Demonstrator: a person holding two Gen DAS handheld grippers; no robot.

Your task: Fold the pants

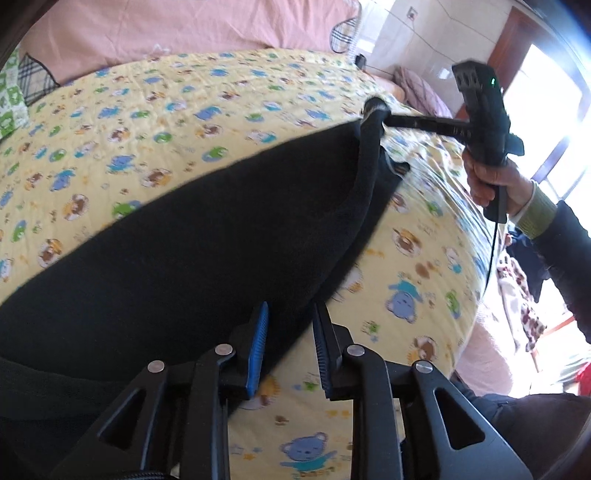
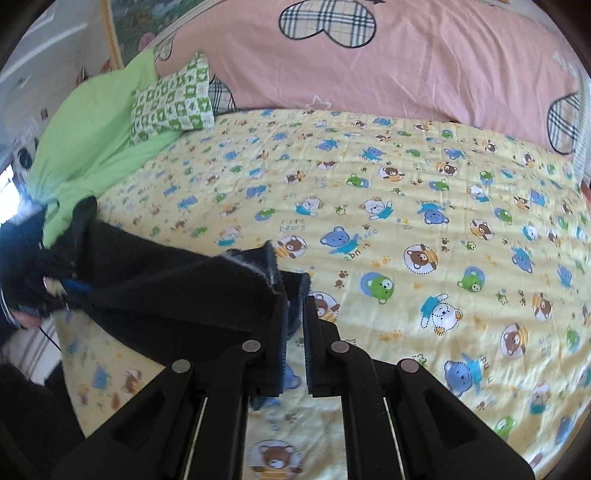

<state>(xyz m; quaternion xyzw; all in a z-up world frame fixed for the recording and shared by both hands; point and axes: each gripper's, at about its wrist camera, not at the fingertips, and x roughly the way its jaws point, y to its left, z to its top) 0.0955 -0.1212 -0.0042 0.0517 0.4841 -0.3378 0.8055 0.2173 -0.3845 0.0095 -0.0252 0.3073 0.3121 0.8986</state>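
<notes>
1. Left wrist view: the black pants (image 1: pixel 177 236) lie on the yellow bear-print quilt (image 1: pixel 155 110) of the bed, near its front edge, with their long axis running from lower left up to the upper right
2. The left gripper (image 1: pixel 290 325) stands partly open over the near hem; the pants' edge lies between its fingers, but the pads do not press it
3. At the far end, the right gripper (image 1: pixel 376 110) pinches a raised corner of the cloth; a hand (image 1: pixel 487 177) holds its handle beyond the bed's right edge
4. Beyond the pants the quilt is bare up to the pink duvet (image 1: pixel 184 33)
5. Right wrist view: the right gripper (image 2: pixel 295 306) is clamped narrowly on the frayed corner of the pants (image 2: pixel 166 288), which stretch leftward to the bed's left edge
6. Open quilt (image 2: pixel 443 206) fills the middle and right; a green pillow (image 2: pixel 170 103) sits at the far left corner
</notes>
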